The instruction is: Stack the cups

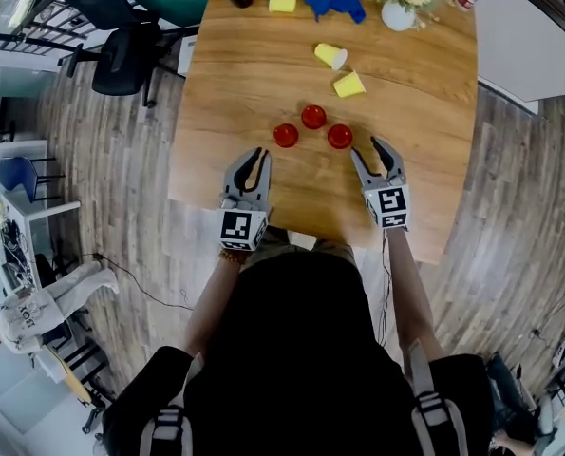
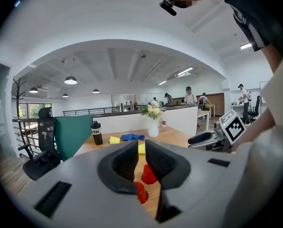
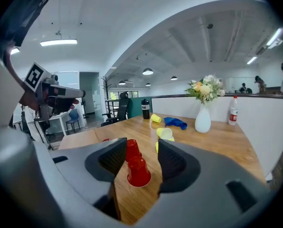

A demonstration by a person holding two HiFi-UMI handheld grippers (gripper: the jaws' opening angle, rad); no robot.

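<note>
While all three red cups sit mouth-down and apart on the wooden table [image 1: 225,74], nothing is stacked yet. Left gripper [image 1: 259,156] hangs over the table's near edge, clenched on nothing, tips aimed at the left red cup [image 1: 286,136] but short of it. Middle red cup [image 1: 313,116] sits a bit farther back. Right red cup [image 1: 340,137] is near the right gripper [image 1: 368,150], whose jaws are spread and empty; its own view frames that cup between them, untouched. Step in hand reads as a reach for the right red cup. To do it well: keep the jaws wide, go in level until the pads flank the cup's mid wall, then close softly, since it likely buckles if squeezed. Lift straight up, centre it over the middle red cup, then lower. Left gripper must open first. Behind, a tipped yellow cup [image 1: 330,56] and a nearer yellow cup [image 1: 348,85]; how the nearer one lies isn't clear.
</note>
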